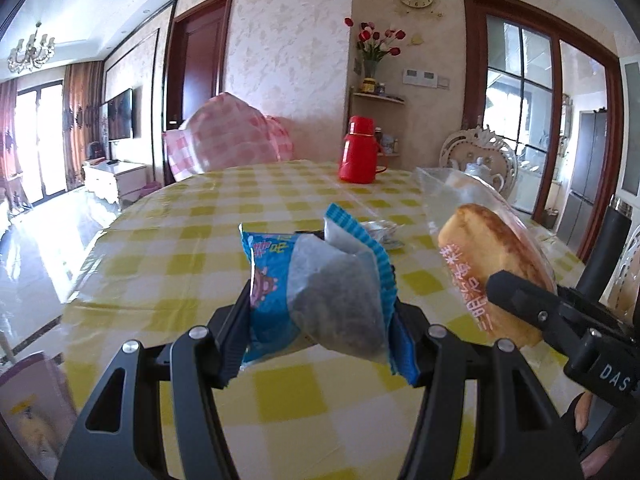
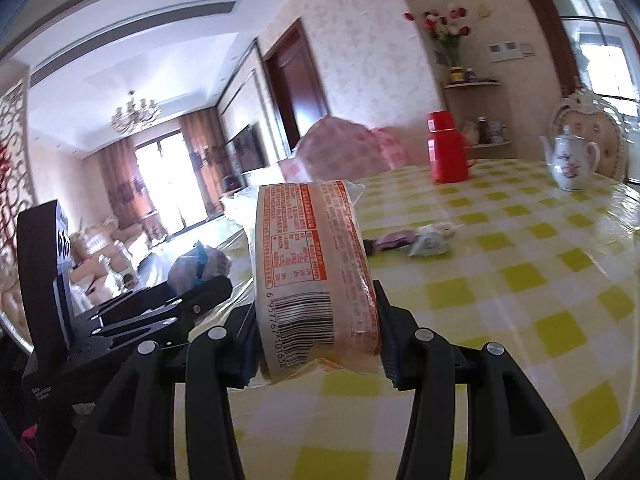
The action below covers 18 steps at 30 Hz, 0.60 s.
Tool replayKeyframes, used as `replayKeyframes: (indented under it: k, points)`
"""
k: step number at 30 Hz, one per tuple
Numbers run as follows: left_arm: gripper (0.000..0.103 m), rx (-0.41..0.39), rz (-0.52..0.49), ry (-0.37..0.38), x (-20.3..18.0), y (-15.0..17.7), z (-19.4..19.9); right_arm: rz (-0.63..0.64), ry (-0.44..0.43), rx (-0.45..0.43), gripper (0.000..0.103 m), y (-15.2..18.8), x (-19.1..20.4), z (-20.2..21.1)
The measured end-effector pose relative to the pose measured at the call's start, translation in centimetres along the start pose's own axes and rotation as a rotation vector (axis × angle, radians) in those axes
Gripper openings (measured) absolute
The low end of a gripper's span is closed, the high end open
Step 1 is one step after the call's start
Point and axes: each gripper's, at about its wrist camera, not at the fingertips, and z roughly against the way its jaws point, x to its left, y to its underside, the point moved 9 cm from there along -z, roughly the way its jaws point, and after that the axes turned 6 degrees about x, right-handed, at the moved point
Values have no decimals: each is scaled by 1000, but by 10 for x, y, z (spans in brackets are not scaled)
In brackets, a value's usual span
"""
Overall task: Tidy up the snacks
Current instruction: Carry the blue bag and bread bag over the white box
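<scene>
My left gripper [image 1: 320, 320] clamps the blue snack packet [image 1: 276, 280], my right gripper [image 2: 316, 320] the wrapped bun [image 2: 312, 264], both above the checked table [image 2: 520, 280]. Ahead: small wrappers [image 2: 430, 240], red flask [image 1: 358, 150], teapot [image 2: 570, 160].

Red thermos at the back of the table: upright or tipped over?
Upright. The red thermos stands on its base on the checked tablecloth, cap on top.
</scene>
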Motion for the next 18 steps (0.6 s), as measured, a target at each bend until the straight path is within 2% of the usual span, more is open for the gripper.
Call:
replayKeyframes:
  k: [7,18]
  points:
    - [60,11,8,-75,44,22,35,89,-93,51,47,16,65,-5]
    - [60,7,74,-201,134,47,96,259,-233,130,47,50,183,-12]
